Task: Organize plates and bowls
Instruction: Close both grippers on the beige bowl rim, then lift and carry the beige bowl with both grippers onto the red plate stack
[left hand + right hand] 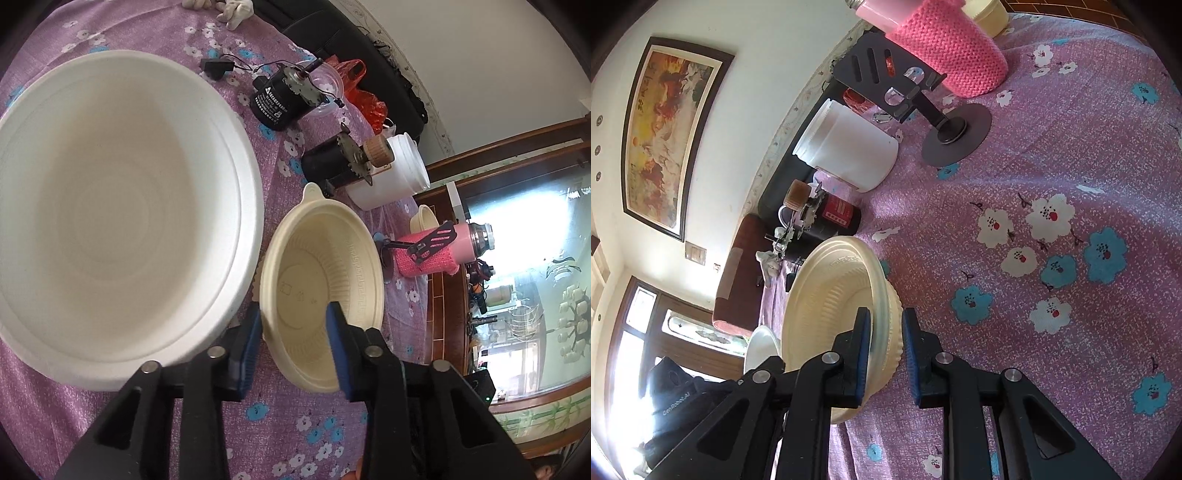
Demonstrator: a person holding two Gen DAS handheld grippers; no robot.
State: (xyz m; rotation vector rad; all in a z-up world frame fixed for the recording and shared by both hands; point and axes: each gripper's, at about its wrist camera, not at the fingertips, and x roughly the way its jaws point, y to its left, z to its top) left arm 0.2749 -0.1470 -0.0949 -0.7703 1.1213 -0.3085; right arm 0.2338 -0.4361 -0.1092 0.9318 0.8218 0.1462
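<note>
A cream ribbed bowl (321, 258) sits upright on the purple flowered cloth, close beside a much larger white bowl (122, 206). My left gripper (294, 305) straddles the cream bowl's near rim, one blue pad outside against the rim. The other pad is inside, with a strip of bowl wall showing between them, so it is open. In the right wrist view my right gripper (886, 311) is shut on the rim of a cream bowl (827, 295), one pad inside and one outside. I cannot tell if this is the same bowl. A white bowl (759, 350) shows beyond it.
Two black geared motors (280, 99) (332, 166), a white jar (391, 173), a pink knit-covered bottle (432, 254), a small cream bowl (424, 219) and a black phone stand (945, 125) crowd the far side. The cloth's edge (410, 325) falls off toward a wooden cabinet.
</note>
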